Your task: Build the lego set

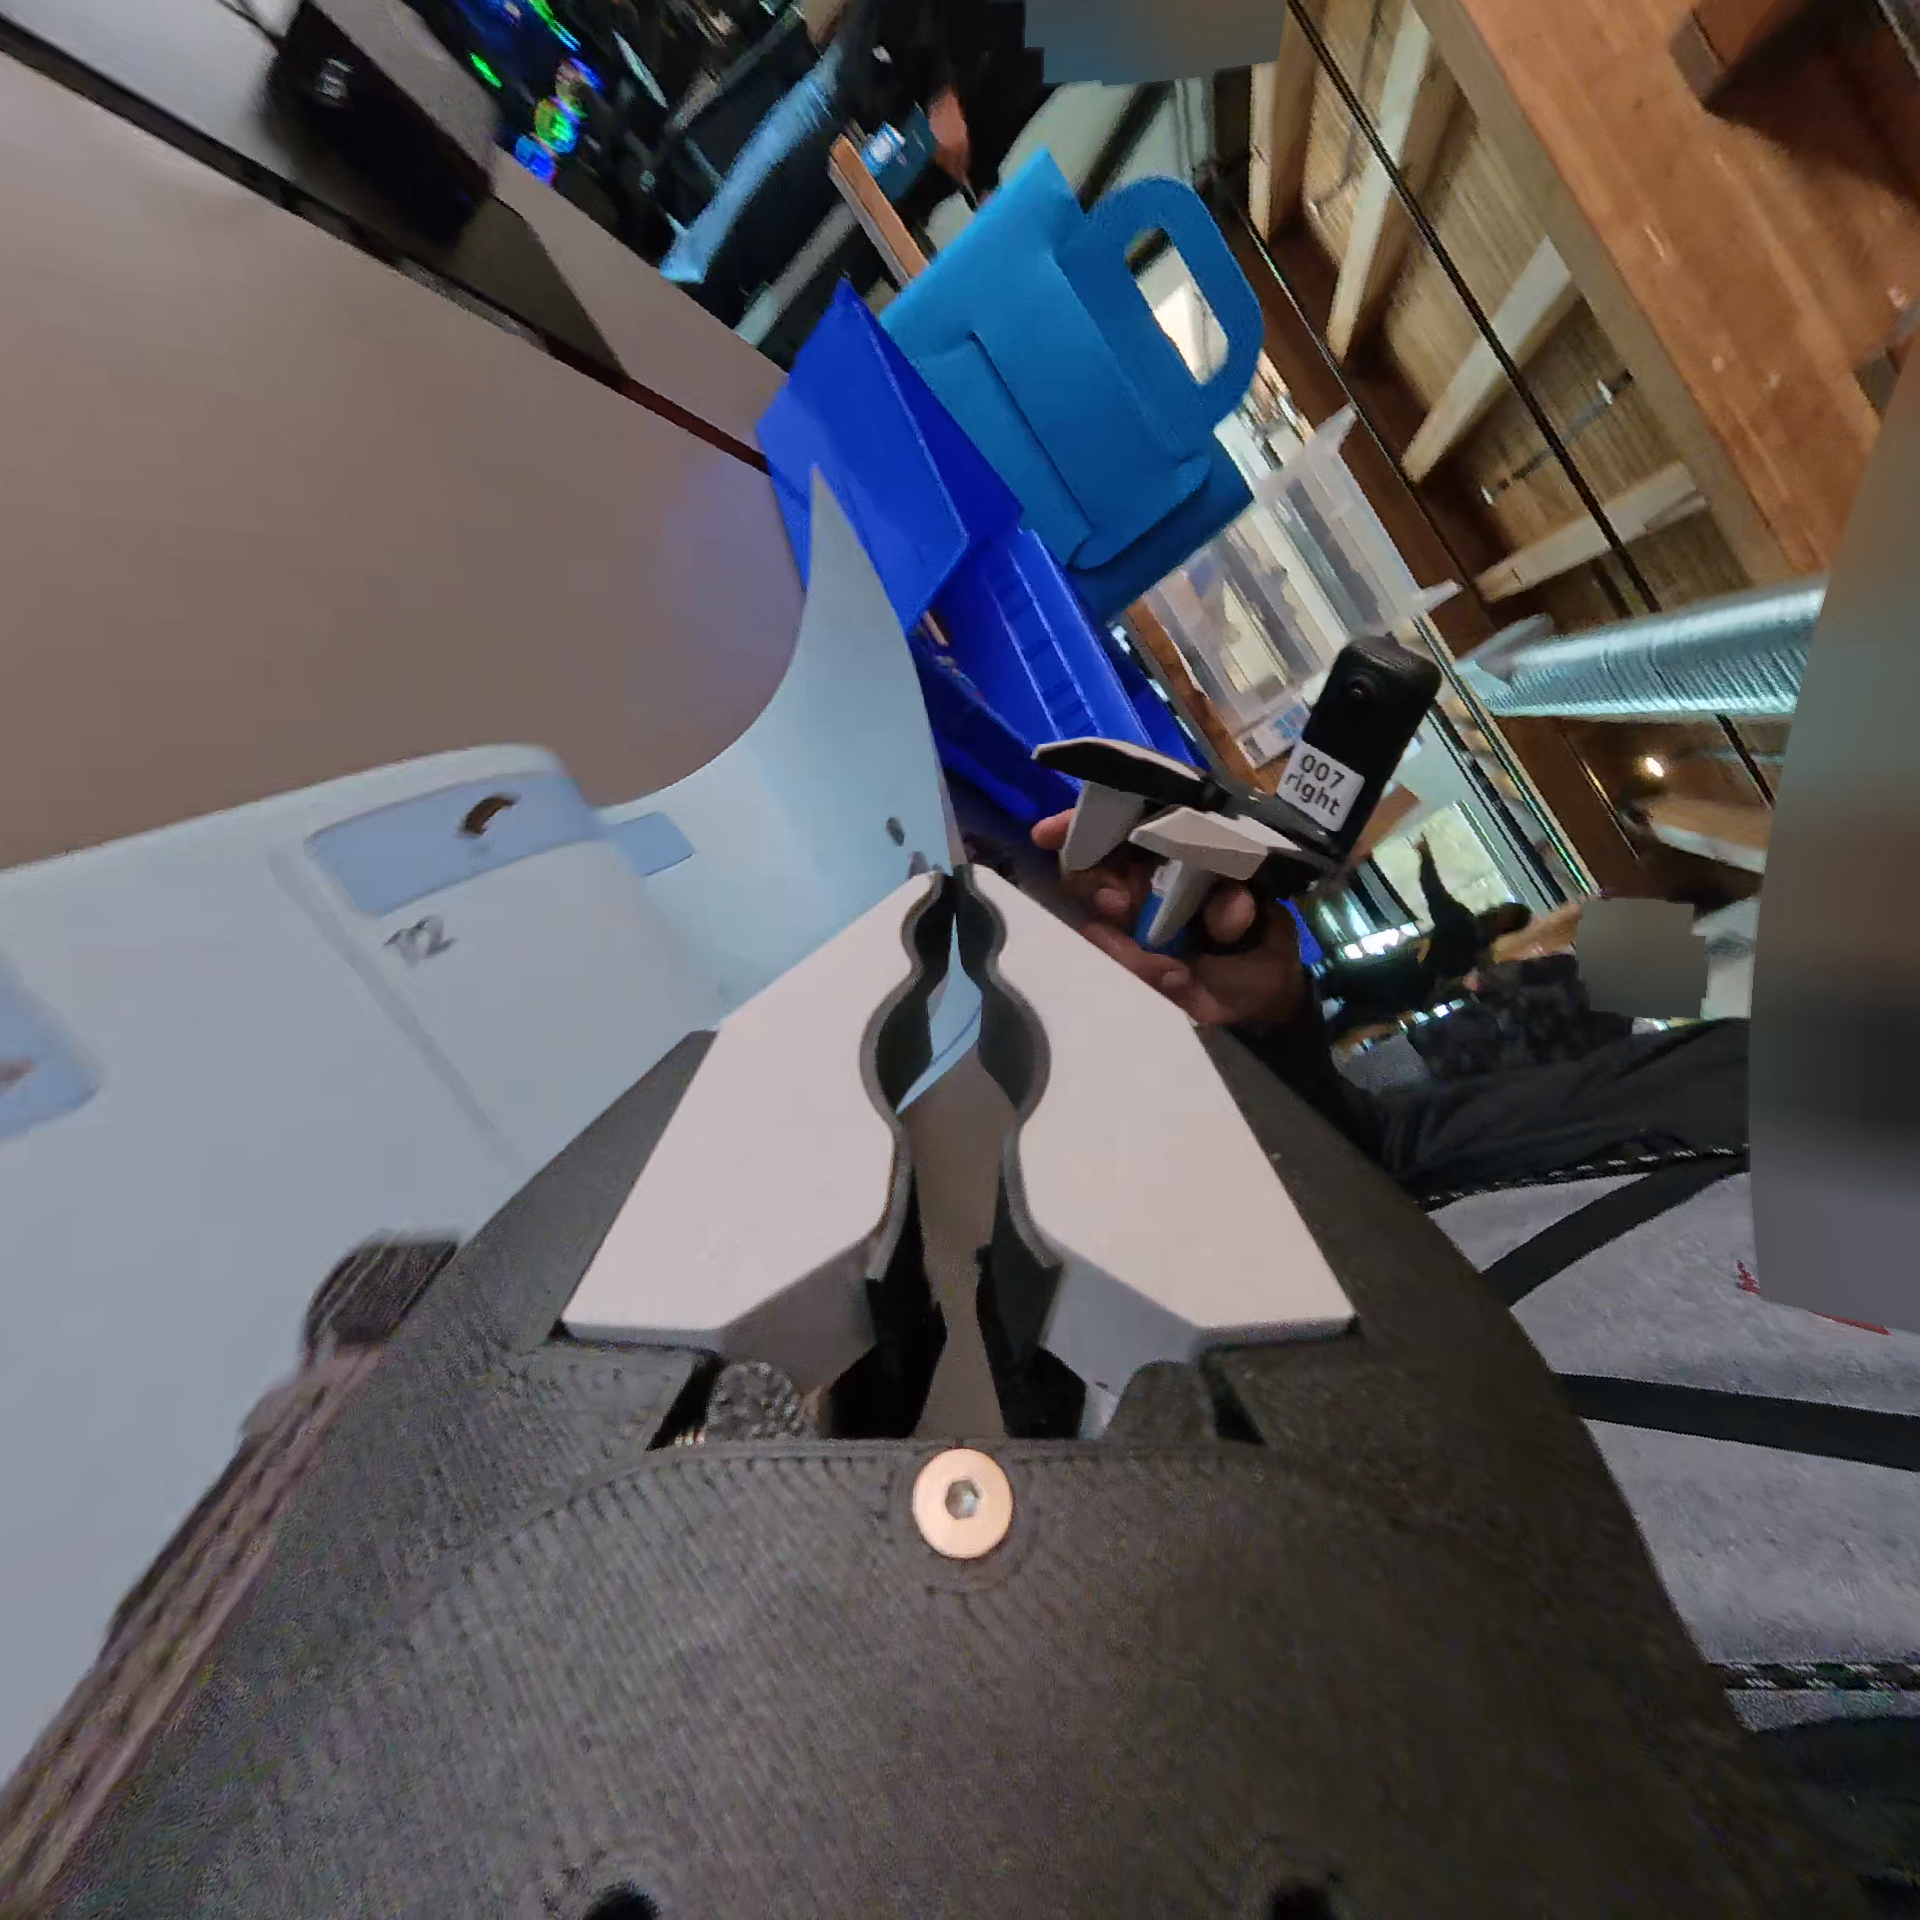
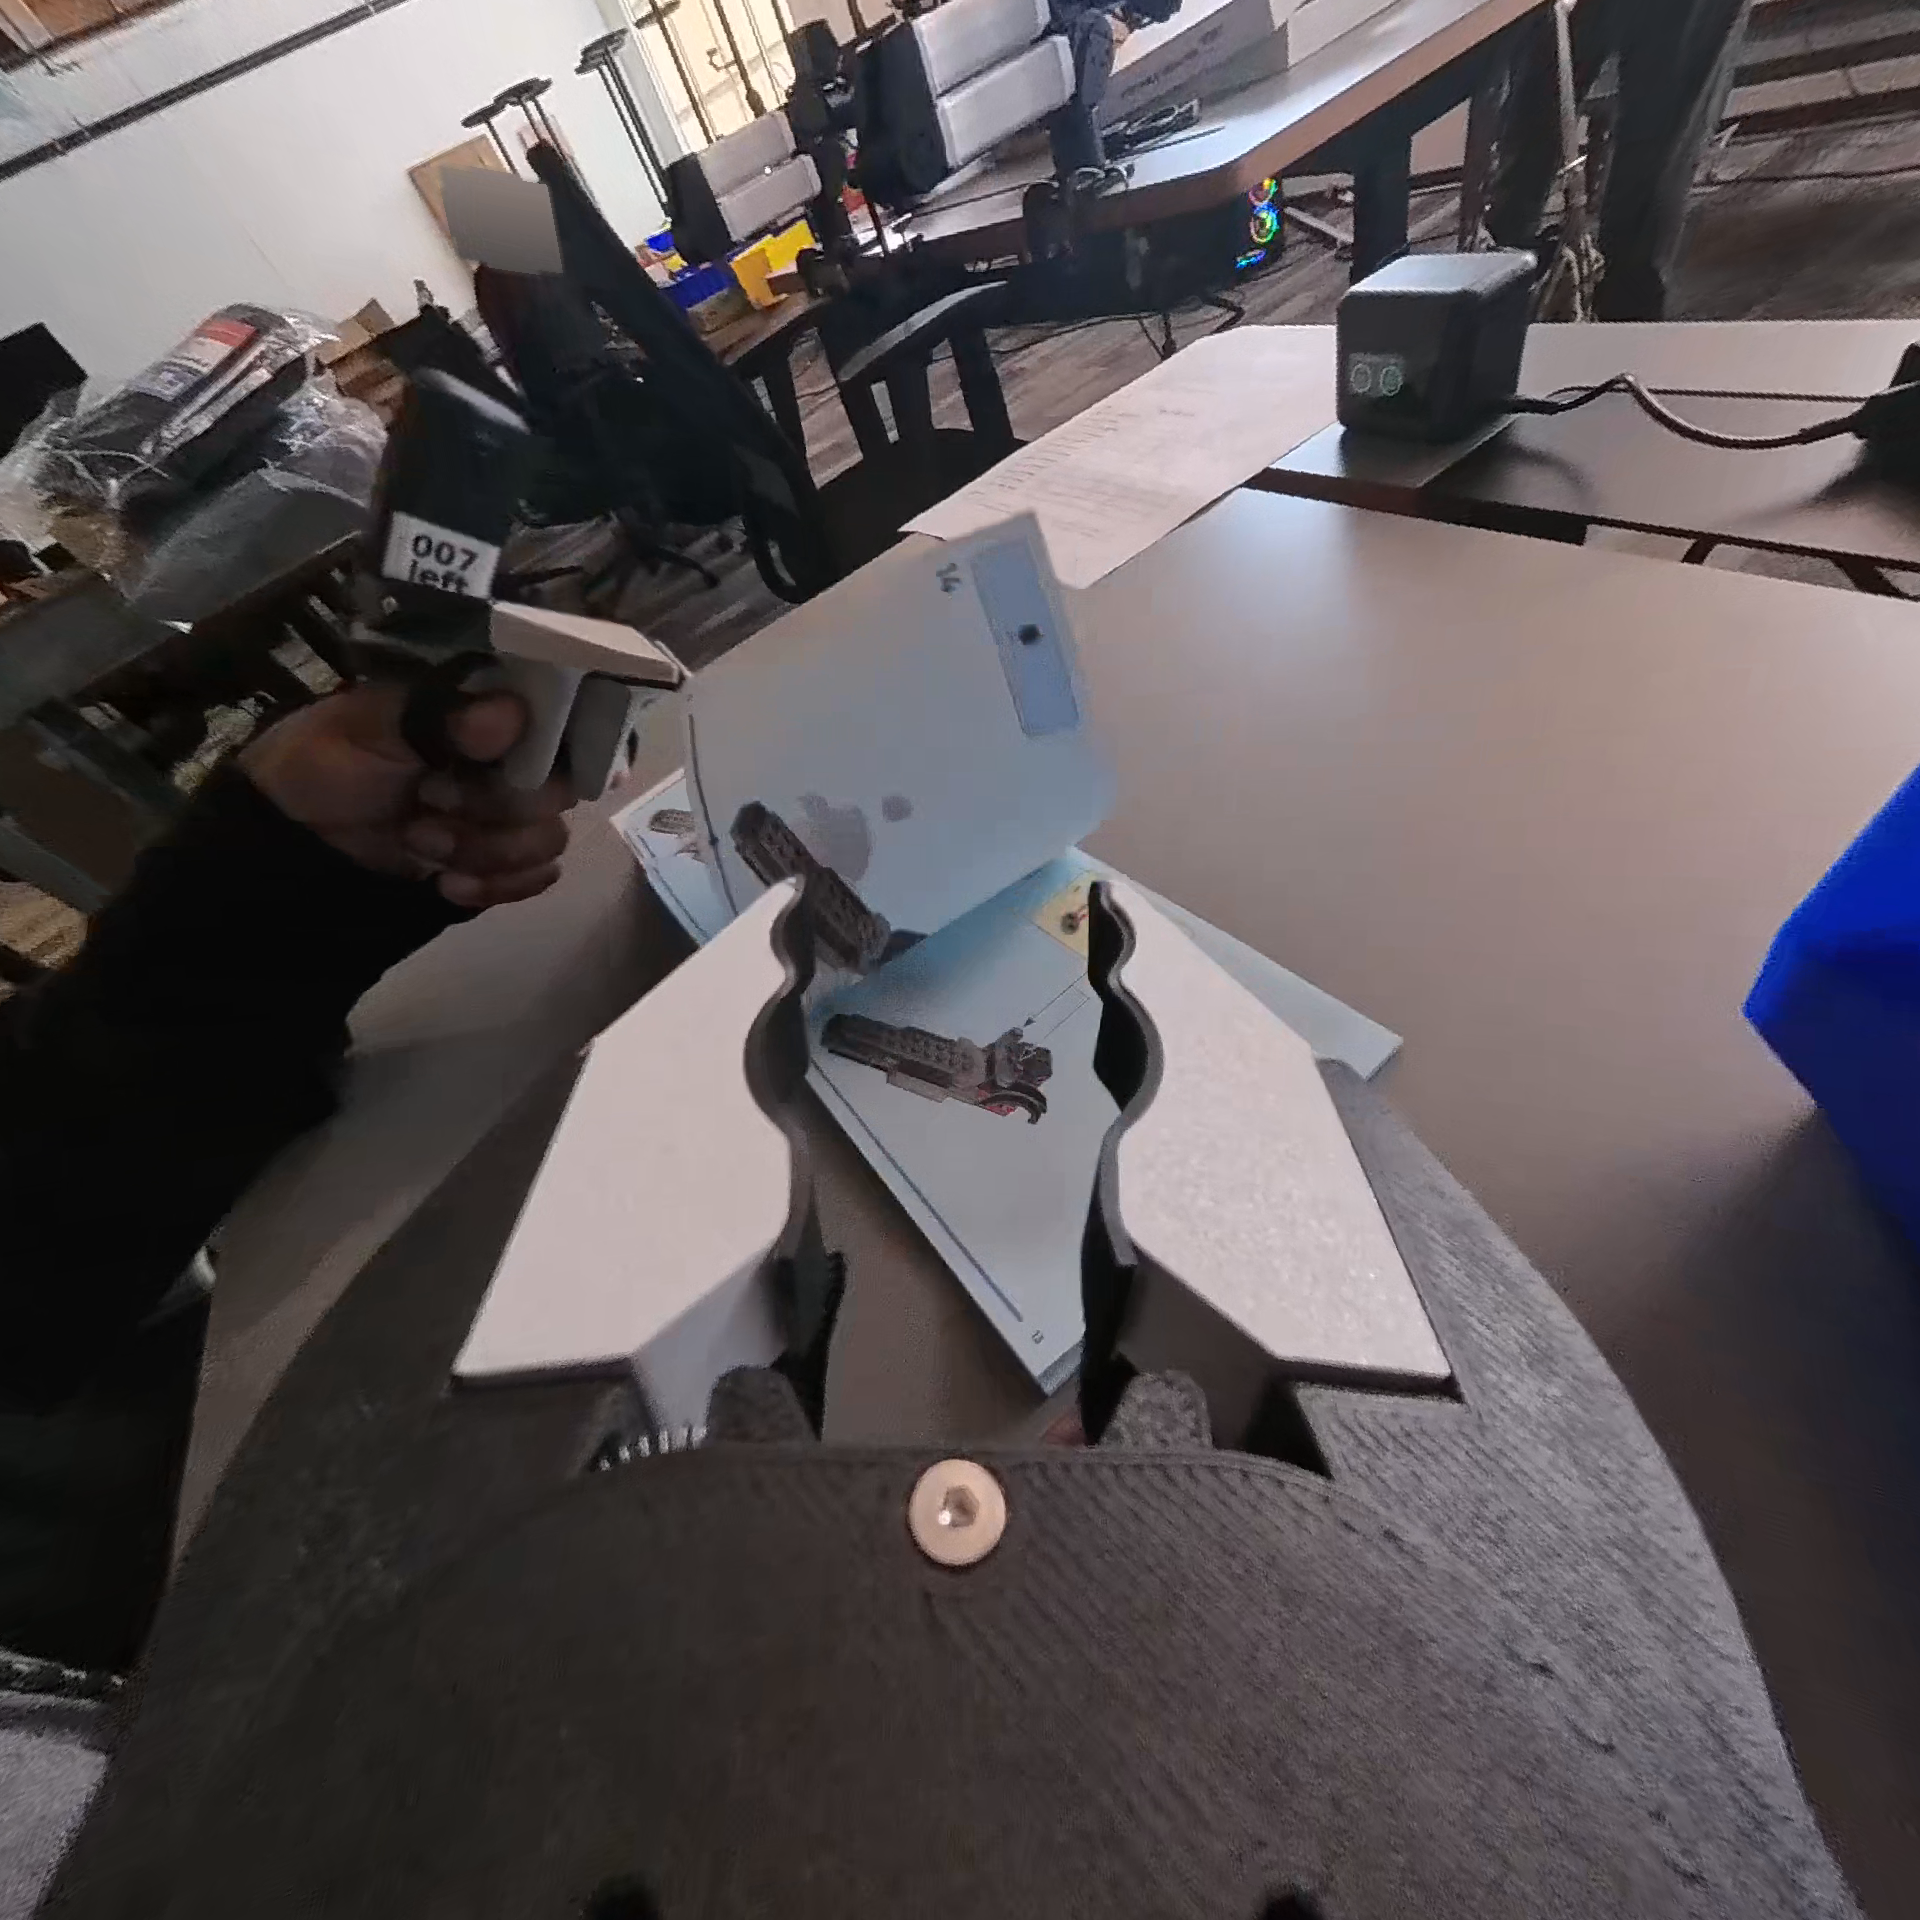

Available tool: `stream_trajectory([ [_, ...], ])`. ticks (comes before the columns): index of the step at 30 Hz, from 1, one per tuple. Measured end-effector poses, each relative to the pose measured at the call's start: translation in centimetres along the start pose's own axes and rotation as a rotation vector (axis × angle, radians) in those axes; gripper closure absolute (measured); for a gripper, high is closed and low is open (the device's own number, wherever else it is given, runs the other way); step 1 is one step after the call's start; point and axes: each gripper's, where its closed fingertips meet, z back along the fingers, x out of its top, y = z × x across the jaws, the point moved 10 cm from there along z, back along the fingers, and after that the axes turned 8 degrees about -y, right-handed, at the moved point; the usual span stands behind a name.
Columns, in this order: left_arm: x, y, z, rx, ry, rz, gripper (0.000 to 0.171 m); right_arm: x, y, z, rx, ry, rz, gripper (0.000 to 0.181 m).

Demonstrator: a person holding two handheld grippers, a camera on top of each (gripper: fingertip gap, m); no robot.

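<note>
A pale blue instruction booklet (image 2: 935, 1101) lies open on the brown table (image 2: 1455, 831). My left gripper (image 1: 958, 883) is shut on the edge of one page (image 1: 862, 727) and holds it lifted and curled above the booklet. In the right wrist view the left gripper (image 2: 665, 670) pinches that raised page (image 2: 894, 707) at its upper left corner. My right gripper (image 2: 940, 914) is open and empty, hovering just above the booklet's lower page. It also shows in the left wrist view (image 1: 1164, 831), held in a hand beyond the page. No loose bricks are in view.
A blue bin (image 1: 987, 520) stands on the table behind the booklet; its corner shows at the right edge of the right wrist view (image 2: 1849, 987). A black box with a cable (image 2: 1434, 353) and a sheet of paper (image 2: 1122, 457) sit on the far table. Chairs stand beyond.
</note>
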Motion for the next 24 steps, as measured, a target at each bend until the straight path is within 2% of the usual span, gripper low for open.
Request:
stream_trajectory([
  [7, -0.9, 0.9, 8.3, 0.213, -0.13, 0.022, 0.171, -0.2, 0.9, -0.1, 0.041, 0.003, -0.002, 0.126],
  [11, -1.1, 1.2, 11.7, 0.333, -0.155, 0.006, 0.171, -0.4, 1.4, -0.3, 0.052, 0.008, 0.001, 0.126],
  [16, -1.6, 1.6, 13.9, 0.432, -0.143, -0.014, 0.171, -0.8, 2.0, -0.6, 0.056, 0.018, 0.004, 0.126],
  [24, -2.3, 2.2, 15.0, 0.548, -0.092, -0.054, 0.171, -1.5, 3.1, -1.3, 0.062, 0.053, 0.011, 0.126],
])
